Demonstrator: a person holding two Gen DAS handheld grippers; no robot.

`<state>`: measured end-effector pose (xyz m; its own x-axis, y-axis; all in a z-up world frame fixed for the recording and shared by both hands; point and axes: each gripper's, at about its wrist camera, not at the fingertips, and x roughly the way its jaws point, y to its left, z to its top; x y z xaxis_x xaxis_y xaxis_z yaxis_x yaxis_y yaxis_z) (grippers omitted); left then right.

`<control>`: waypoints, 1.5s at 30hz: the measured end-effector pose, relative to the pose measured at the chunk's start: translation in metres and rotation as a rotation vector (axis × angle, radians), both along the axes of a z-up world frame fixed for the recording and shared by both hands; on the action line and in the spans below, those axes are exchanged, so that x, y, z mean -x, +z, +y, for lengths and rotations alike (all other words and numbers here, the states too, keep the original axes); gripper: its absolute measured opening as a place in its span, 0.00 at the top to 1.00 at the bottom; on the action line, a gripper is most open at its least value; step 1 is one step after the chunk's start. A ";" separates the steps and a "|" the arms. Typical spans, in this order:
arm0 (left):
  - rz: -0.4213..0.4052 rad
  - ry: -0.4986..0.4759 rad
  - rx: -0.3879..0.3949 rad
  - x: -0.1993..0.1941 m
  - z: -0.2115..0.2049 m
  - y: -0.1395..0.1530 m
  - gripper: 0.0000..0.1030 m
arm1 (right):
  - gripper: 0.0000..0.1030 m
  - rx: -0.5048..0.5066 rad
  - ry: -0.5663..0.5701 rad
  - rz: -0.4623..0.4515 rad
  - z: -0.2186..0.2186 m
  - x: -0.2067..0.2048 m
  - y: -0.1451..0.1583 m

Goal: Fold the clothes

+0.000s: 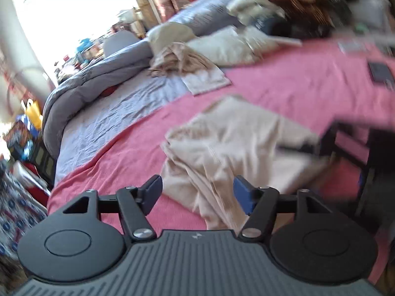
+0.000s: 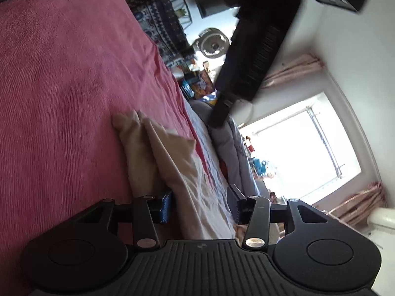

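A crumpled beige garment (image 1: pixel 234 143) lies on the pink blanket (image 1: pixel 284 81) covering the bed. My left gripper (image 1: pixel 197 193) hovers open over its near end, and the cloth runs between and below the spread fingers. At the right edge of the left wrist view, blurred, the black frame of my right gripper (image 1: pixel 350 148) sits at the garment's far side. In the right wrist view, rolled sideways, the right gripper (image 2: pixel 200 204) is open with the beige garment (image 2: pixel 172 162) passing through the gap between its jaws. The left gripper (image 2: pixel 256 44) hangs above as a dark shape.
More beige clothes (image 1: pixel 177 59) are heaped beyond, next to a flat folded cloth (image 1: pixel 205 80), pillows (image 1: pixel 222 46) and a bunched grey duvet (image 1: pixel 98 74). A dark flat object (image 1: pixel 380 72) lies on the blanket at far right. A bright window (image 2: pixel 296 153) and a fan (image 2: pixel 213 45) stand past the bed.
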<state>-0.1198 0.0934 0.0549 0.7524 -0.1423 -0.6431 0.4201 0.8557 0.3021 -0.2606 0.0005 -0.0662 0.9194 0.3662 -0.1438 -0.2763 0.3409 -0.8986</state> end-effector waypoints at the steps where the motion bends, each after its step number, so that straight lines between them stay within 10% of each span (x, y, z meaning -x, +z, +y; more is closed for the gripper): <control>1: 0.004 0.025 0.036 -0.006 0.004 0.003 0.35 | 0.65 0.000 0.007 0.021 0.008 -0.005 0.000; 4: 0.020 0.090 0.106 -0.023 0.013 0.003 0.35 | 0.93 -0.005 0.020 0.093 0.029 -0.017 0.002; 9: 0.069 0.059 0.145 -0.043 0.009 -0.009 0.29 | 0.95 -0.051 0.082 0.151 0.028 -0.006 0.011; 17: 0.116 0.040 -0.097 -0.066 -0.026 -0.053 0.20 | 0.93 -0.064 0.044 0.072 0.033 -0.003 0.011; 19: 0.117 0.062 -0.042 -0.065 -0.015 -0.050 0.19 | 0.76 -0.035 0.042 0.043 0.039 -0.008 0.007; 25: 0.088 0.127 0.047 -0.056 0.014 -0.033 0.09 | 0.75 -0.056 -0.005 0.164 0.056 -0.038 0.021; 29: 0.091 0.125 0.127 -0.055 0.023 -0.024 0.09 | 0.94 -0.101 -0.029 0.252 0.058 -0.054 0.026; 38: 0.098 0.115 0.297 -0.054 0.043 -0.006 0.03 | 0.96 -0.209 0.070 0.274 0.041 -0.042 0.054; 45: 0.152 -0.006 -0.053 -0.083 -0.016 -0.070 0.00 | 0.94 -0.129 0.048 0.348 0.054 -0.058 0.034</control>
<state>-0.0372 0.0776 -0.0146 0.6454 -0.1093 -0.7560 0.4691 0.8378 0.2793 -0.2028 0.0546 -0.0325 0.8050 0.4432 -0.3944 -0.5761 0.4248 -0.6983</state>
